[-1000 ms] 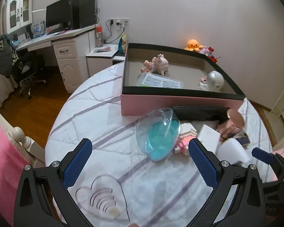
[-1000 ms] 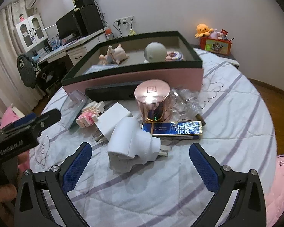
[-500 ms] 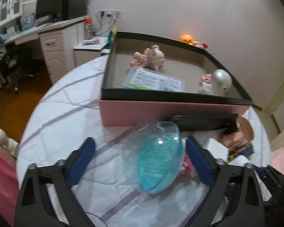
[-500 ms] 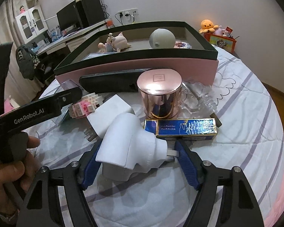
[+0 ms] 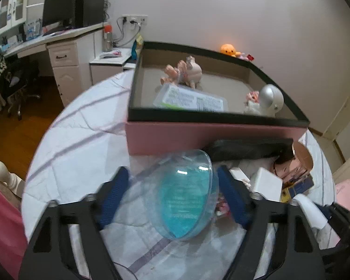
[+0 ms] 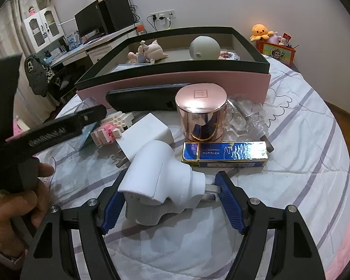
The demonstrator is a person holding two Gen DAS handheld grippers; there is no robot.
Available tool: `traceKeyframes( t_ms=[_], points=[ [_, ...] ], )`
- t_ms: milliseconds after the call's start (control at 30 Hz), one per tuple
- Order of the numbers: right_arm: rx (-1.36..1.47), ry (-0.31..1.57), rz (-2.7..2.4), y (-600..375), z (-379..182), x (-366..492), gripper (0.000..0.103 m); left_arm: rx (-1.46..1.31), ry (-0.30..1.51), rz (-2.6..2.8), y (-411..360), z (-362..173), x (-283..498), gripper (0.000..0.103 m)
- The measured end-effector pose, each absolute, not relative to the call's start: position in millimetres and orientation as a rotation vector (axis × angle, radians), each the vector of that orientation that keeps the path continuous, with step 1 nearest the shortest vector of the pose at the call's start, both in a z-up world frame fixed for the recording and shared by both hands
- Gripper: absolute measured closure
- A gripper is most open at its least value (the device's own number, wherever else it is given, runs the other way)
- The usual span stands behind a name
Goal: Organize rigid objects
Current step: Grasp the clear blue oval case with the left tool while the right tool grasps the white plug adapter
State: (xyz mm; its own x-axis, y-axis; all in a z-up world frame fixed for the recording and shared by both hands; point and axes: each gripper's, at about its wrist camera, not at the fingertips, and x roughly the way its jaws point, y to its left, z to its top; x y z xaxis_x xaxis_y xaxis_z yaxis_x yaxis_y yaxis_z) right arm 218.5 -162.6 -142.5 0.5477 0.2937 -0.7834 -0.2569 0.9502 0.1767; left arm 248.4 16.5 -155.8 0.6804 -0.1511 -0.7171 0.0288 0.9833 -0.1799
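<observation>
- Left gripper (image 5: pixel 172 189): its jaws have just been closing around the clear plastic dome case with a turquoise insert (image 5: pixel 184 196). The right blue pad (image 5: pixel 231 198) sits at the case's rim. The left pad (image 5: pixel 114 196) looks a touch apart from it, so I judge the grip not yet firm.
- Right gripper (image 6: pixel 168 200): its jaws have just been closing to about half width. They bracket the white plastic plug adapter (image 6: pixel 161 182), which lies on the quilted bedspread (image 6: pixel 303 163). The left pad touches its body and the right pad meets its metal prongs, so it looks gripped end to end.
- The adapter's long axis runs across the jaws, prongs toward the right pad.
- Just beyond lie a white cube charger (image 6: pixel 144 135), a pink-and-white block toy (image 6: pixel 109 128), a blue foil box (image 6: pixel 224 154) and a rose-gold metal tin (image 6: pixel 200 112).
- Farther off stands the open pink box with a black rim (image 6: pixel 175 81), straight ahead of both grippers. Both held things would need lifting over its near wall.
</observation>
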Motion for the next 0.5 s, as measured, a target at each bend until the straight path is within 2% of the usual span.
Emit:
traceKeyframes(
  t_ms=[67, 500],
  points=[
    [0.041, 0.937, 0.328, -162.0, -142.7, 218.6, 0.028, -0.169, 0.821, -0.106, 18.4, -155.1, 248.9, 0.043],
    [0.042, 0.911, 0.377, -159.1, -131.3, 212.4, 0.028, -0.148, 0.793, -0.067, 37.4, -140.2, 209.1, 0.043]
  ],
)
